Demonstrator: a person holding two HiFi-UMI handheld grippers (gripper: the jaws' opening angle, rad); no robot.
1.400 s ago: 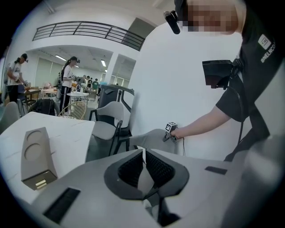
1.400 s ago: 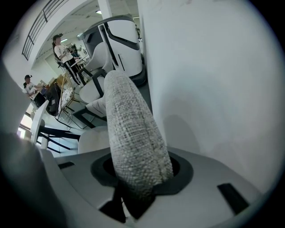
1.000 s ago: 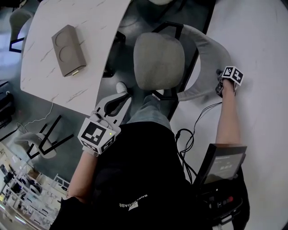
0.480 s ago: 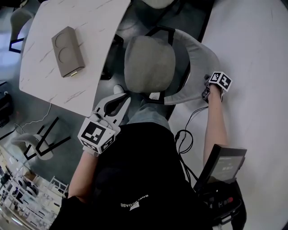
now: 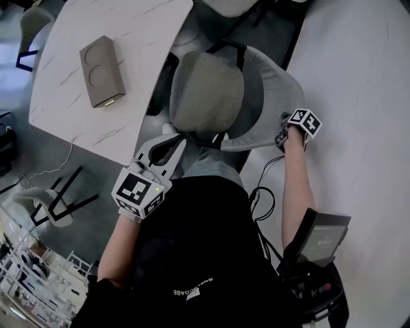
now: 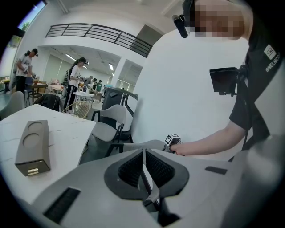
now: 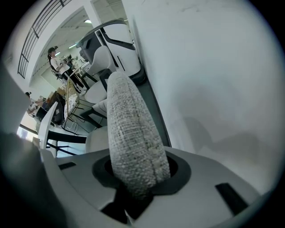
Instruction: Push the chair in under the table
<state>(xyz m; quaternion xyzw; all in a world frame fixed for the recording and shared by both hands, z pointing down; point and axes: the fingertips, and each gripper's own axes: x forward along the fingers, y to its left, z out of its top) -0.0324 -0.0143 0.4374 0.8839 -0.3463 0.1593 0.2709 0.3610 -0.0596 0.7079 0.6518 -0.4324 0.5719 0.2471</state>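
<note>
The grey fabric chair stands beside the white marble table, its seat close to the table's curved edge. Its curved backrest wraps round on the right. My right gripper grips the backrest's top edge from above. In the right gripper view the woven backrest edge fills the gap of the right gripper, which is shut on it. My left gripper hovers low by the table's near edge, apart from the chair. In the left gripper view the left gripper has its pads together with nothing between them.
A grey box lies on the table. A second chair stands at the far side, another one at lower left. A white wall runs along the right. A screen and a cable hang at my waist. People stand far off.
The chair has slid left toward the table, and my right gripper has gone with it on the backrest. The left gripper has stayed where it was.
</note>
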